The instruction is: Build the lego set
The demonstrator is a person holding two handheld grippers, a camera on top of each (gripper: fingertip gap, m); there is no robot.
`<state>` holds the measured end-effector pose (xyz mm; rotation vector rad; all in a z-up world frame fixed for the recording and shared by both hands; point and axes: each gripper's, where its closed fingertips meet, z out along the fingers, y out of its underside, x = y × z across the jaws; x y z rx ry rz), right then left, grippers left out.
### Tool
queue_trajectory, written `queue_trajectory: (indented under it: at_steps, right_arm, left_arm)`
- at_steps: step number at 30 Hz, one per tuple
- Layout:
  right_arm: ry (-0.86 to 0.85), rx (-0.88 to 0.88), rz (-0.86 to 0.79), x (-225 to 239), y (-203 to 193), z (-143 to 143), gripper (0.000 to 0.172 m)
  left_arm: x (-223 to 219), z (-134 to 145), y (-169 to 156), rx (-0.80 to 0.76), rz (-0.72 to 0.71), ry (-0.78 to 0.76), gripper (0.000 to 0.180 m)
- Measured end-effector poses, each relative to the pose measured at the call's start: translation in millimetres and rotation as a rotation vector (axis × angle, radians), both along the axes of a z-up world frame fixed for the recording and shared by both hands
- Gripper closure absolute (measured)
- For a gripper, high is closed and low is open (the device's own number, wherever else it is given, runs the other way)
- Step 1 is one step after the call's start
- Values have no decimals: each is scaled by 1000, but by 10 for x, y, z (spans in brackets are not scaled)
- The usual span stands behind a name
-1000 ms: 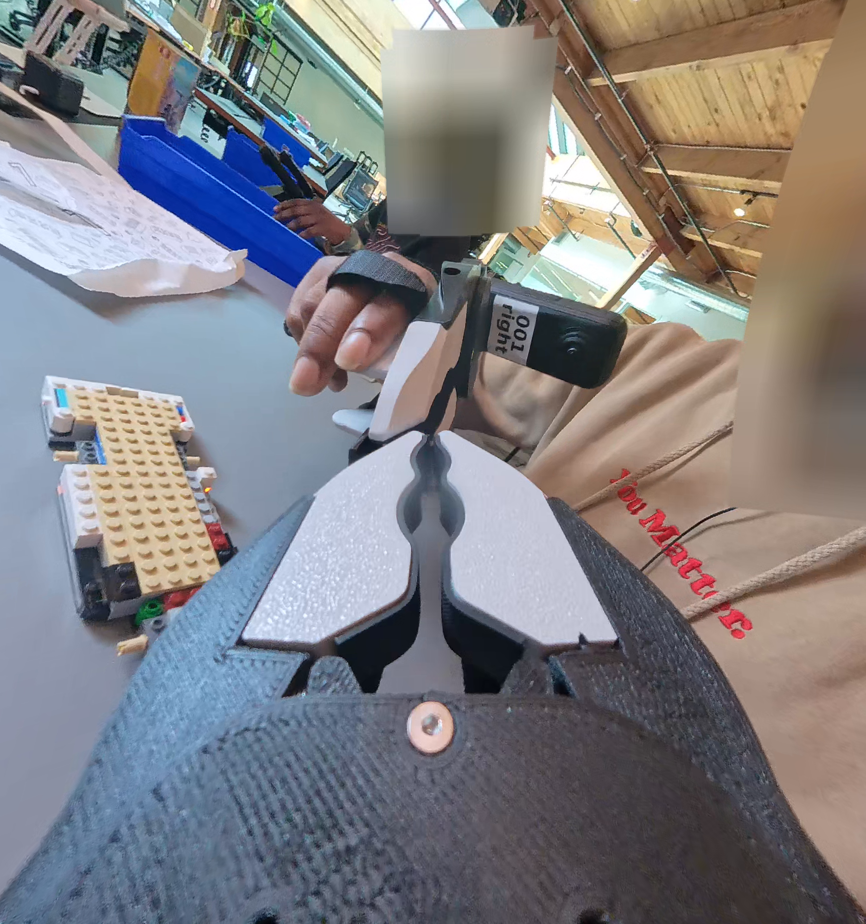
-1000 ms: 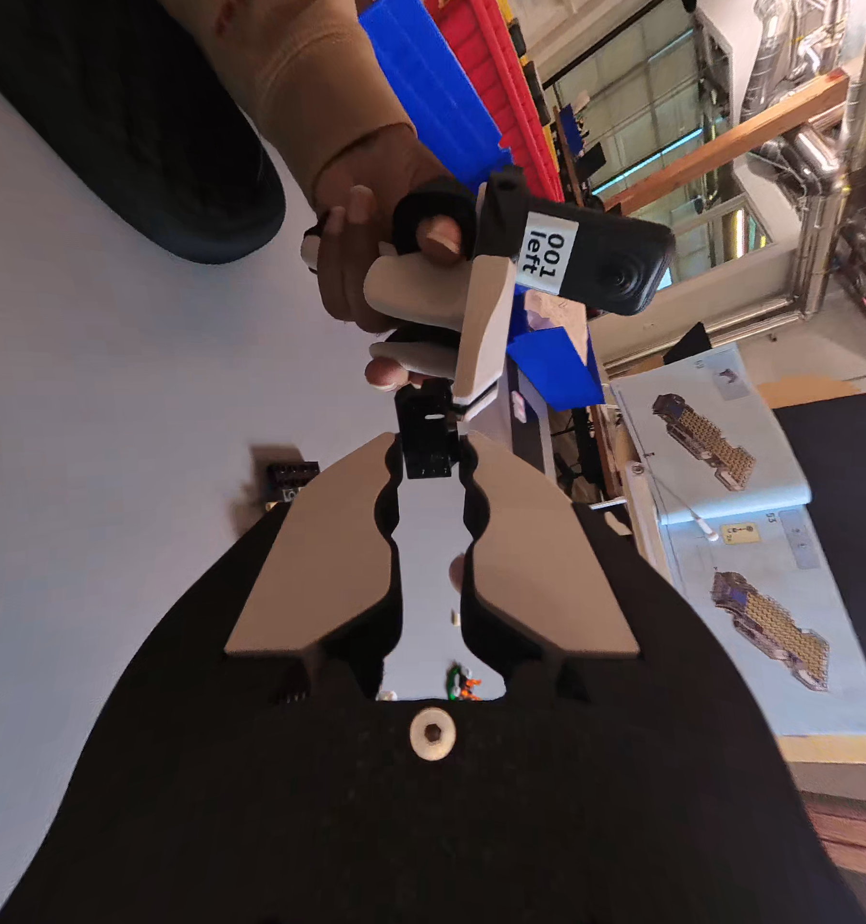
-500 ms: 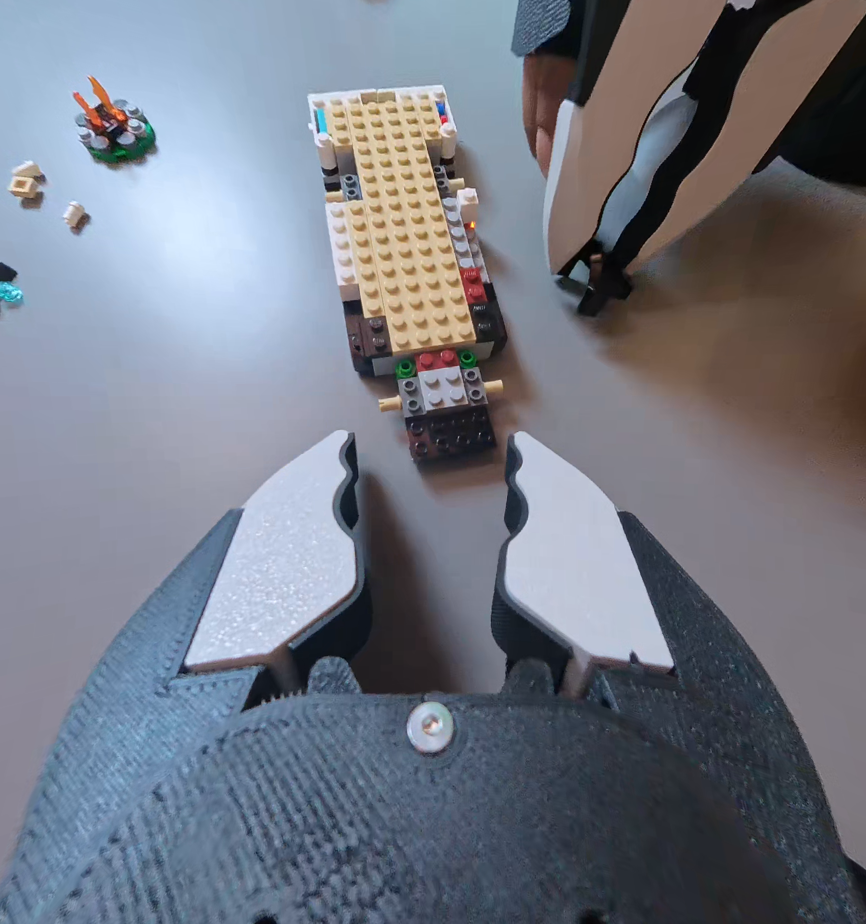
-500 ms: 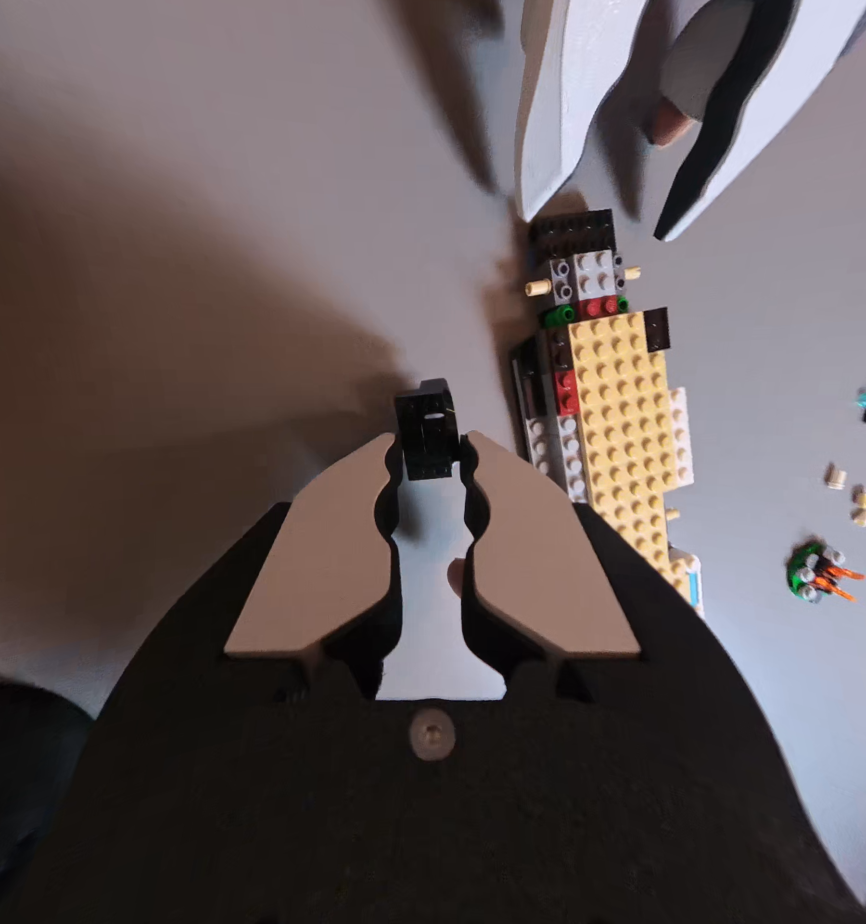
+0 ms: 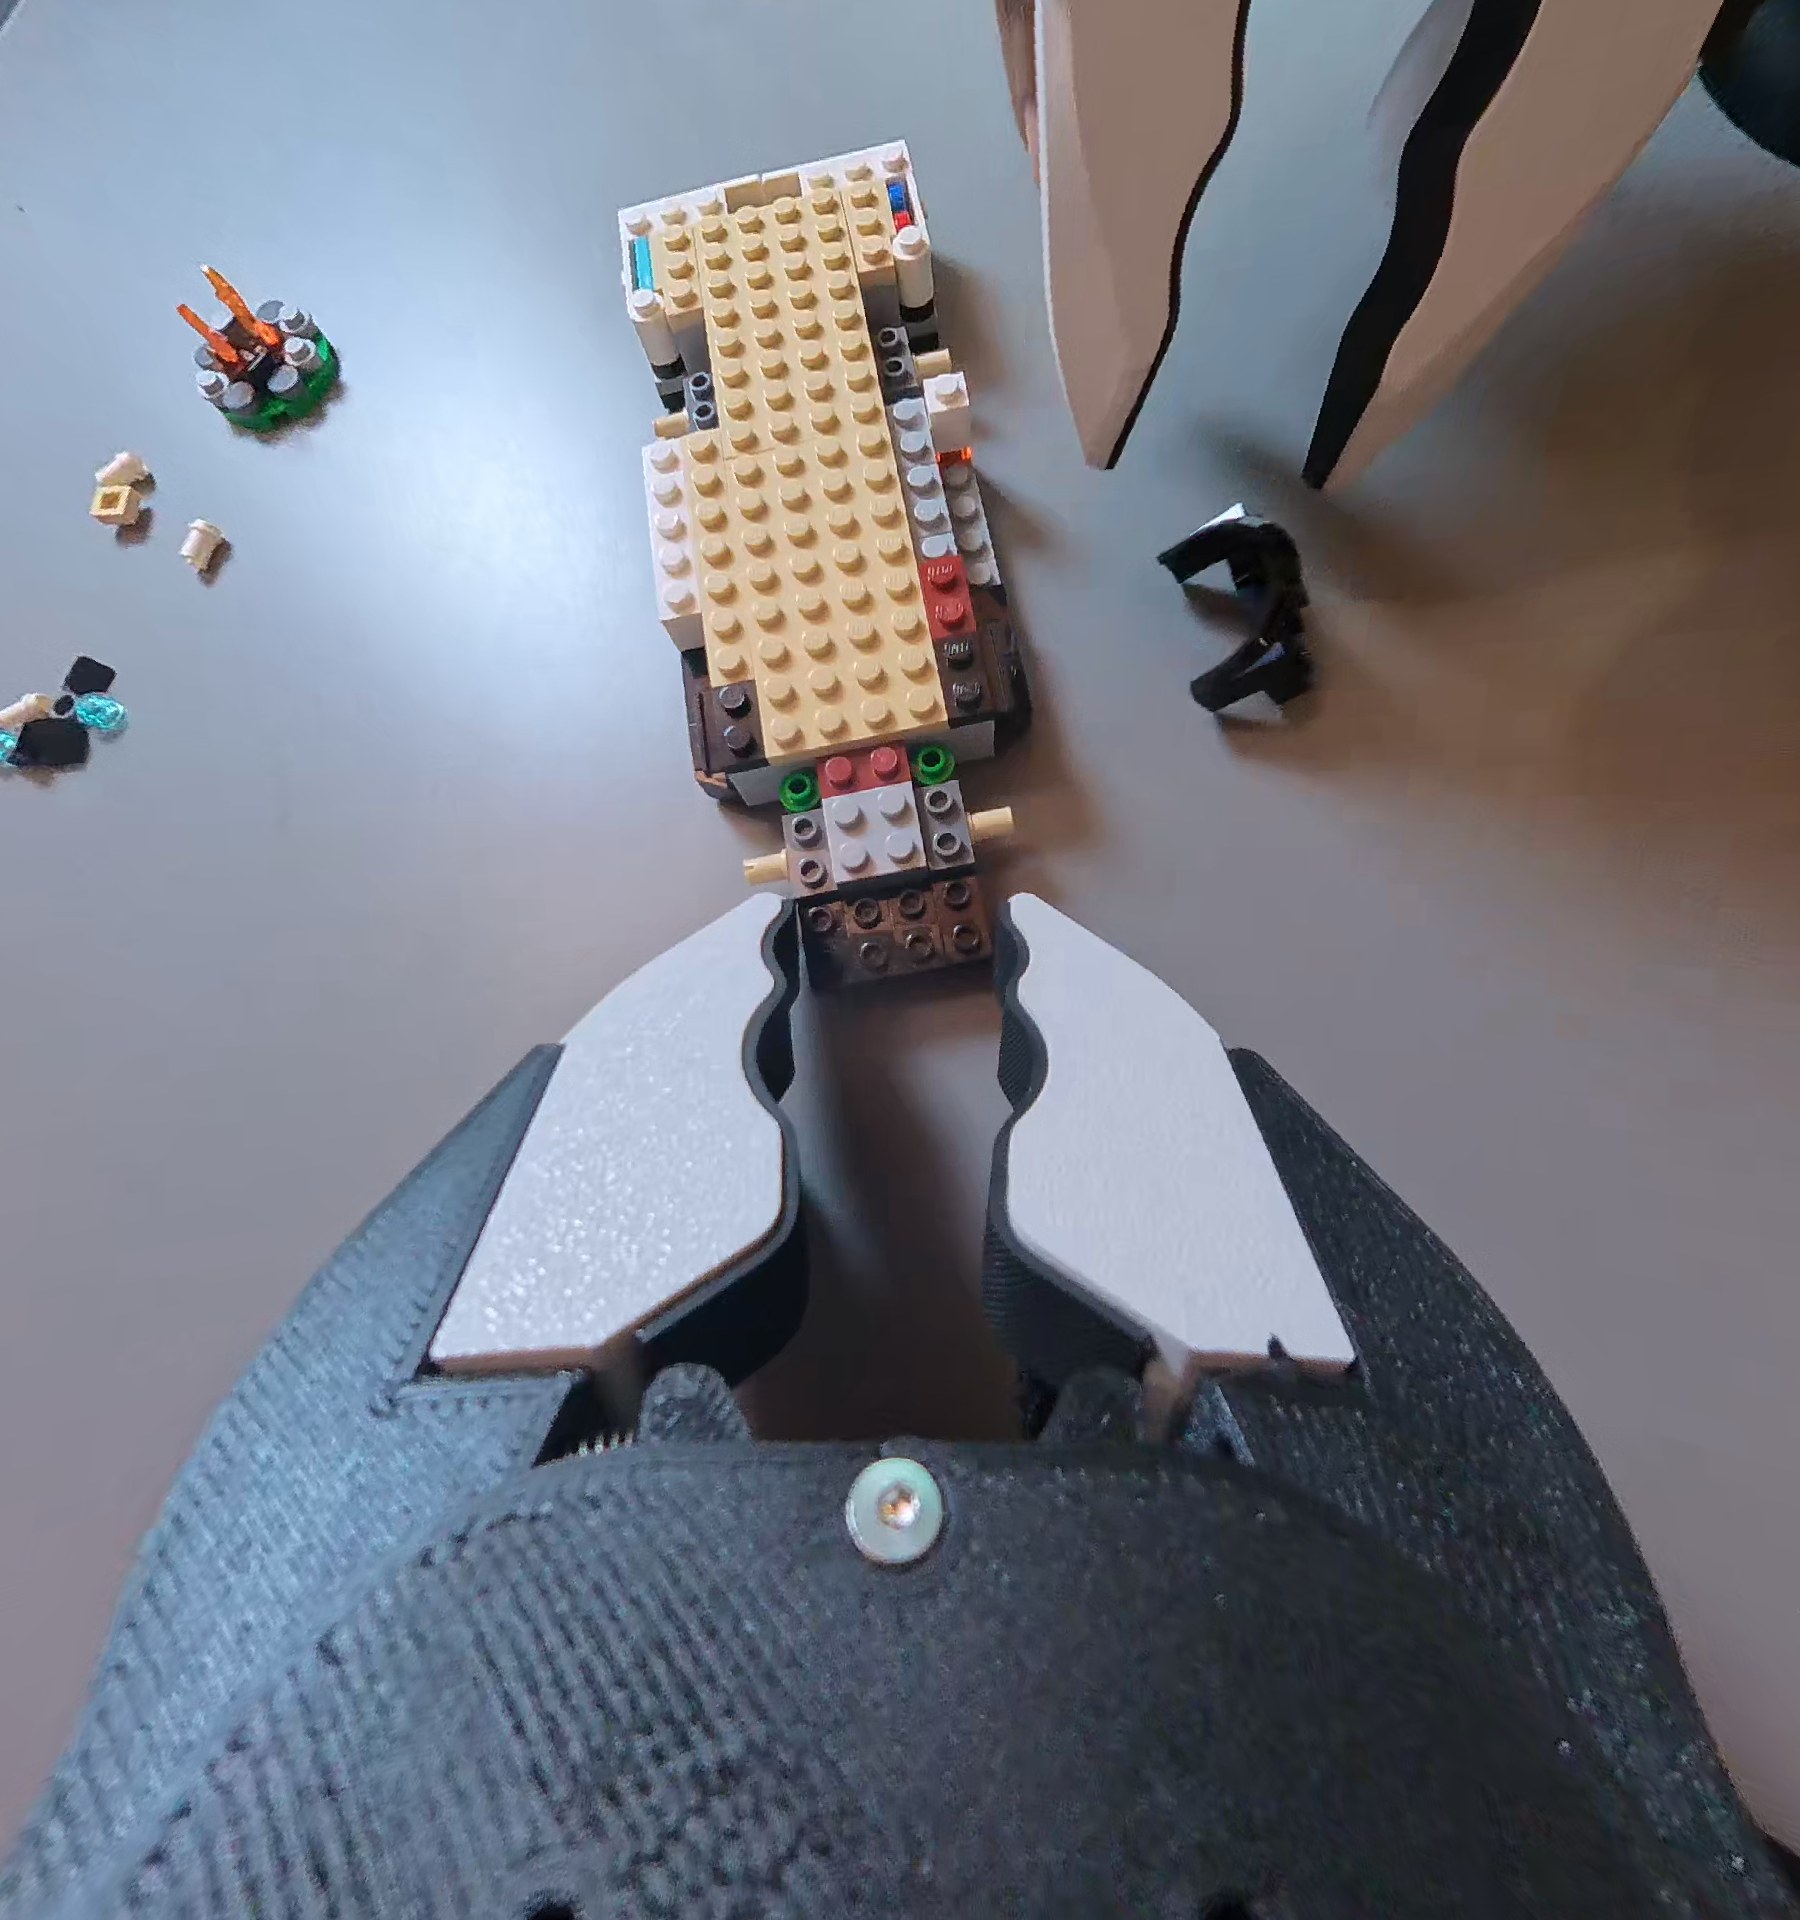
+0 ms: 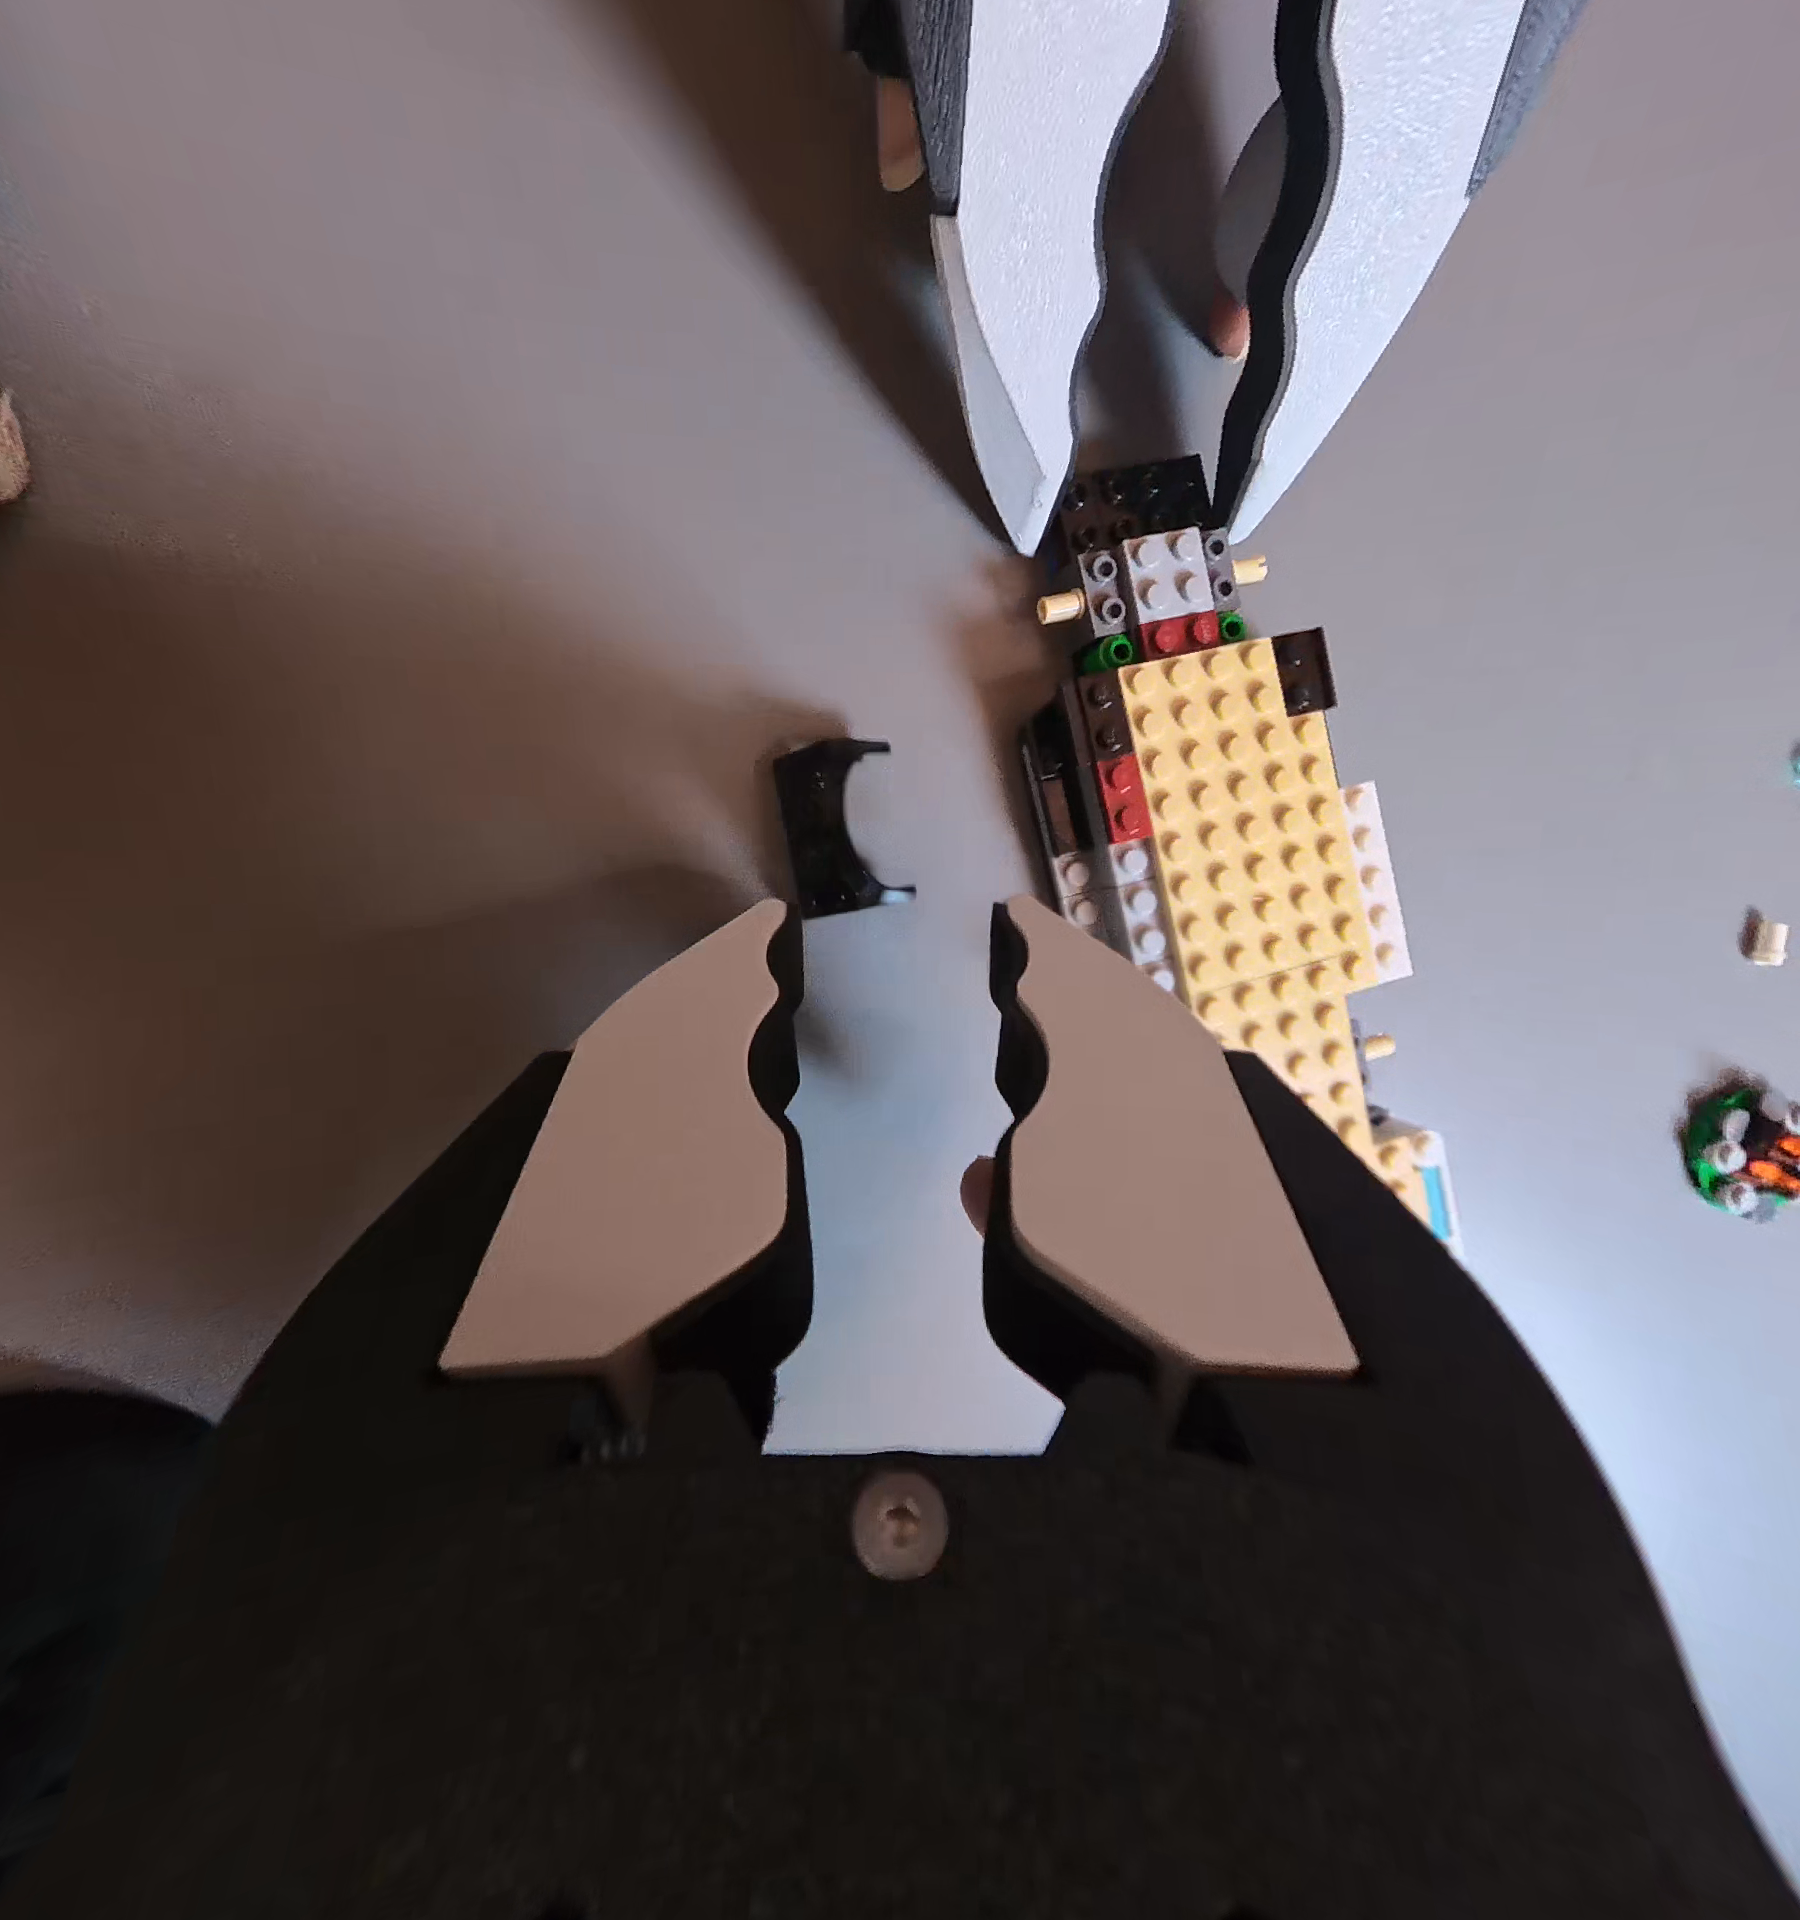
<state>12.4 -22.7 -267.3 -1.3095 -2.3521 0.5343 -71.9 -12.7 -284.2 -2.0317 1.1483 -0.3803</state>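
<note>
Left tool (image 5: 896, 940) clamps the dark brown end block of the long tan-topped brick model (image 5: 818, 499).
Keep that squeeze square; right tool (image 6: 896, 935) stands apart, empty, black arched brick (image 6: 834, 826) just ahead on the grey tabletop (image 6: 460, 520).

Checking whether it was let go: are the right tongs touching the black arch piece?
Apart. The right wrist view shows the right tongs open, the black arch piece lying just beyond.

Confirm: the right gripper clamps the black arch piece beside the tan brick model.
No: the right gripper stands open; the black arch piece lies free on the table just past its fingertips, beside the tan brick model. The right wrist view shows it.
</note>
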Motion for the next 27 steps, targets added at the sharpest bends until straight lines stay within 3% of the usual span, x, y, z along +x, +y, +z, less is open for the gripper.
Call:
queue_trajectory:
  at_steps: [9, 11, 13, 16, 20, 22, 24, 27]
  right_arm:
    - [35, -20, 99, -146, -178, -30, 148]
    - [-7, -25, 115, -149, -183, -53, 163]
    - [-20, -81, 83, -161, -181, -29, 166]
    - [21, -271, -114, -210, -119, 80, 167]
    - [149, -838, -528, -319, -179, 348, 167]
    - [193, -1049, -705, -331, -180, 336, 166]
    - [203, -1098, -791, -294, -194, 225, 160]
    - [196, -1029, -758, -217, -245, 161, 154]
  left_arm:
    - [-20, 85, 0, 14, 11, -26, 136]
    - [-19, 165, -9, 28, 14, -56, 137]
    - [1, 226, -30, 38, 11, -88, 138]
    - [23, 261, -51, 59, 2, -96, 139]
    - [142, 298, -144, 56, -43, -126, 141]
    - [199, 298, -193, 54, -67, -126, 141]
    - [247, 292, -249, 50, -95, -122, 142]
    - [239, 272, -257, 59, -98, -99, 145]
